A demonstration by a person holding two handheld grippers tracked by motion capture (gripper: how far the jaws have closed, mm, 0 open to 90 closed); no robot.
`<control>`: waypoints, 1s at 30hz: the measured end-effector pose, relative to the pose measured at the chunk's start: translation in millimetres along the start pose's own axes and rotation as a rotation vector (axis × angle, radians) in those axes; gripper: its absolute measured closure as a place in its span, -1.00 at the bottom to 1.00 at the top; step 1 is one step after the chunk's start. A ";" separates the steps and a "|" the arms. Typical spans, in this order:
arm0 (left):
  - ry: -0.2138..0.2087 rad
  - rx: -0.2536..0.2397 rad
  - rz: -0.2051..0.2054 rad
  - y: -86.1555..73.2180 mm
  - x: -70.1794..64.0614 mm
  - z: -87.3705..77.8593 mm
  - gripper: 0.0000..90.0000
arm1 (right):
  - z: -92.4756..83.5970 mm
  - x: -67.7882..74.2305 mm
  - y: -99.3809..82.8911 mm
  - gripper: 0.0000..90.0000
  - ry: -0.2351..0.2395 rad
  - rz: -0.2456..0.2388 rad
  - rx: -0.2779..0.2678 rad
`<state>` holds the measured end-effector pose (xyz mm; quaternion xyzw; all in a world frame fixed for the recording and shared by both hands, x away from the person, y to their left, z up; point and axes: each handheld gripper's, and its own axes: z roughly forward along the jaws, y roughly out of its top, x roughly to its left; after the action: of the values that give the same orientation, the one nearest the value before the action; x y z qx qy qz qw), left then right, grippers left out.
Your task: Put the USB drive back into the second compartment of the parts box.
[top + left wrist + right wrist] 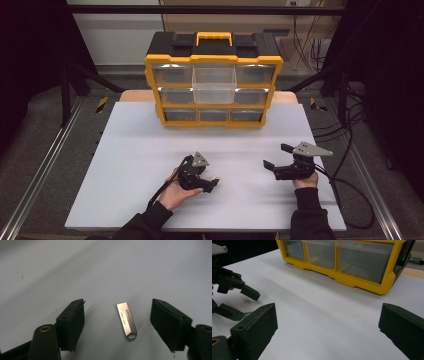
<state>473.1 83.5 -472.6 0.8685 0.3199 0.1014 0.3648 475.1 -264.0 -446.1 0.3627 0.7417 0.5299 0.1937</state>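
Left gripper view shows our left gripper [117,322] spread wide around a flat metal USB stick [126,320] on the bench [112,270]. Our right gripper [324,335] is also released, empty. We think the thin stick may slide away if one jaw touches first.

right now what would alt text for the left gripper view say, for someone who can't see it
A small silver metal USB stick lies flat on a white table, between the two open black jaws of the left gripper, touching neither. Its printed lettering runs along its length, and the end nearer the camera has a hexagonal hole.
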 end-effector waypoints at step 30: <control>0.013 0.054 0.001 2.7 -7.5 0.8 0.42 | -0.3 -0.4 0.1 -0.94 0.001 -0.002 0.000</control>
<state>468.9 76.9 -470.8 0.8775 0.3246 0.0983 0.3391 475.2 -264.4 -446.0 0.3616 0.7421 0.5301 0.1938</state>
